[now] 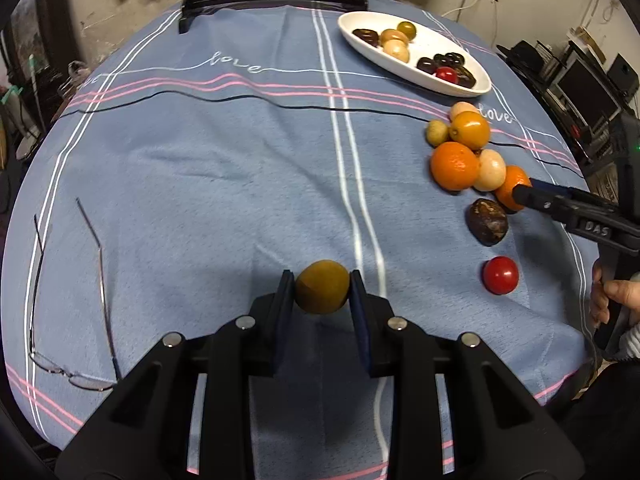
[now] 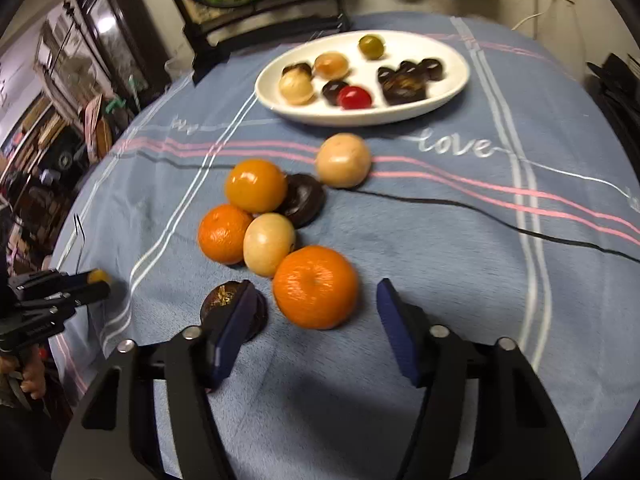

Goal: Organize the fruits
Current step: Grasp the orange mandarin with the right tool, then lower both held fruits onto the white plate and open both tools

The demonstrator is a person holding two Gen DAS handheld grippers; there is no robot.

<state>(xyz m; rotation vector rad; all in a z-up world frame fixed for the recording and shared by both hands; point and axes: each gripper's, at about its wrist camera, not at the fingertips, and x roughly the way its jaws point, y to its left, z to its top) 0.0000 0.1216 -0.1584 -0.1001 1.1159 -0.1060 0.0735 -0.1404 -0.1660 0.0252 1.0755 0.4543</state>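
Blue tablecloth (image 1: 200, 184); mustard fruit (image 1: 322, 286) between left claw (image 1: 322, 292) pads.

A plate (image 2: 452, 92) holding several fruits sat at the far side of the bench (image 2: 460, 264). A cluster of fruits (image 2: 268, 216) lay before it. Nearest, a mandarin (image 2: 315, 287) lay between the right gripper's (image 2: 316, 322) fingers. Glasses (image 1: 72, 296) lay far left.

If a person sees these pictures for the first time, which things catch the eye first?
First, the left gripper, its jaws closed on an olive-yellow round fruit above the blue tablecloth. Next, the pile of oranges and pale fruits at mid-table, with the right gripper open around the nearest orange. Behind it lies the white oval plate, holding dark, pale and red fruits.
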